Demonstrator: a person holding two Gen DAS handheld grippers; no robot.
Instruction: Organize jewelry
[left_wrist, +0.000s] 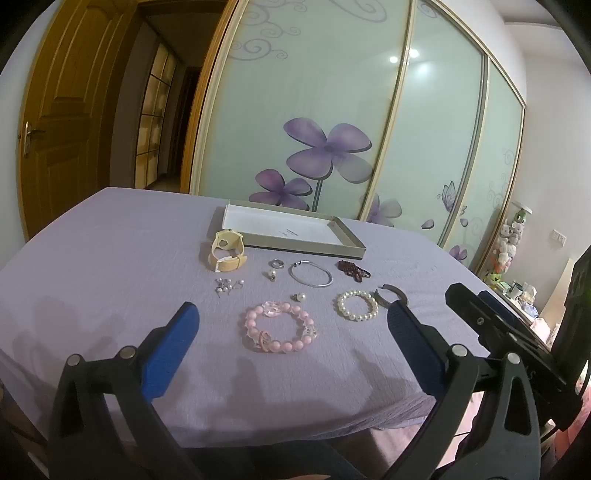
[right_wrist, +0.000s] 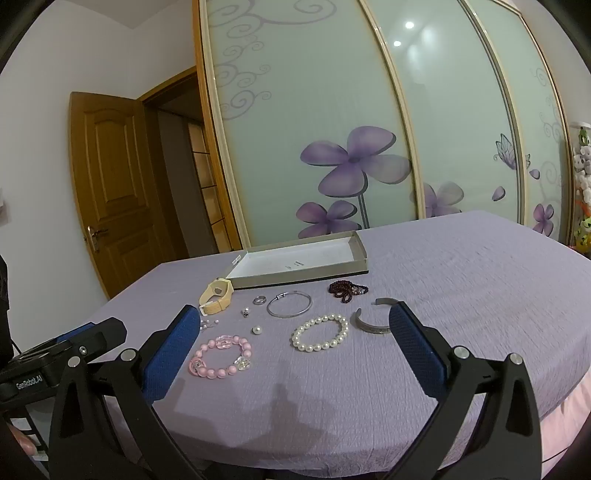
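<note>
On lilac bedspread (left_wrist: 110, 258) before flowered wardrobe doors (left_wrist: 314, 110) (wooden door (left_wrist: 62, 122) ajar): both tools (left_wrist: 291, 332) (right_wrist: 291, 332) spread wide, empty.

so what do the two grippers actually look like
Both match: the left gripper and right gripper have black angular plastic frames with silver round pivot bolts and textured blue finger pads. The left unit's body, seen from the right camera, reads "GenRobot.AI" in white.

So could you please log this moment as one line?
left gripper: open, empty | right gripper: open, empty | jewelry on cloth | tray: empty
</note>
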